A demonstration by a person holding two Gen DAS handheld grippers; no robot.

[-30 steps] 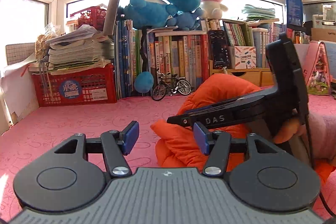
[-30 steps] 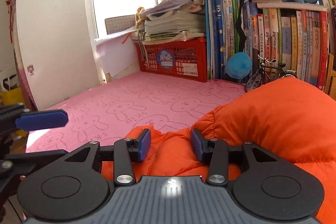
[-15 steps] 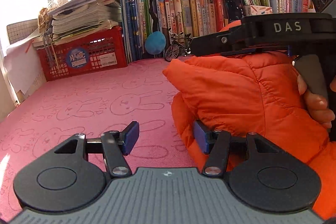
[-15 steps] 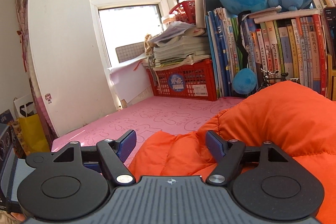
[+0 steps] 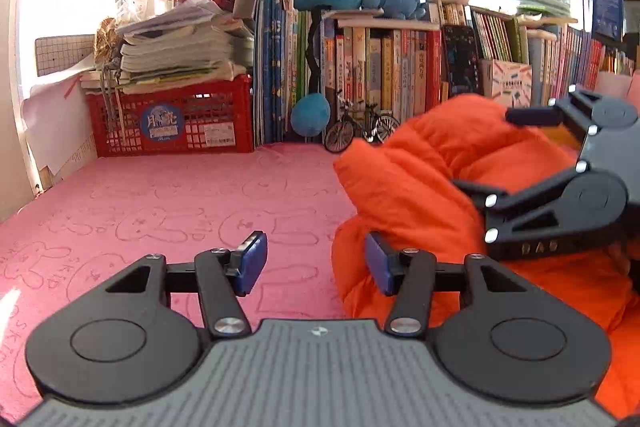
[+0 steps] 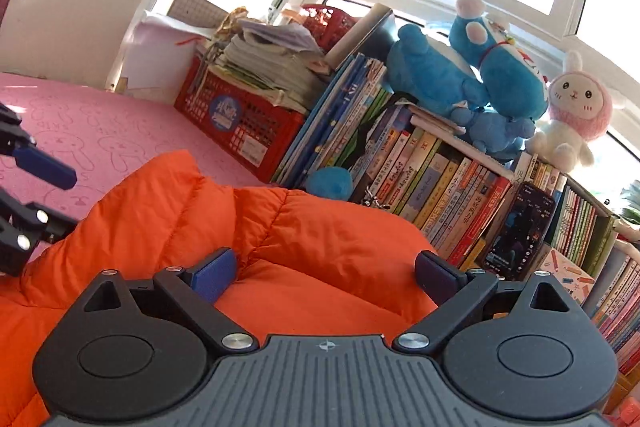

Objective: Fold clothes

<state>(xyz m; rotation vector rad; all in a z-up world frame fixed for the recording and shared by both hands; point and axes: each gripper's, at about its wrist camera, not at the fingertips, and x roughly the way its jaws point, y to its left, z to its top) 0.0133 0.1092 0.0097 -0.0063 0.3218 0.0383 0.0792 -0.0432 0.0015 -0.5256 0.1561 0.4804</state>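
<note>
Your right gripper [image 6: 324,275] has spread its fingers much wider over the last second and tipped up, so it now hovers open above the orange jacket [image 6: 304,247] with nothing pinched. Your left gripper [image 5: 312,263] has stayed open throughout, its right finger touching the jacket's near edge while the left one sits over the pink mat [image 5: 160,195]. The jacket lies bunched in a puffy heap on the mat, in front of the books [image 5: 380,67]. With both grippers empty, the heap looks loosely doubled over rather than flat and neat.
</note>
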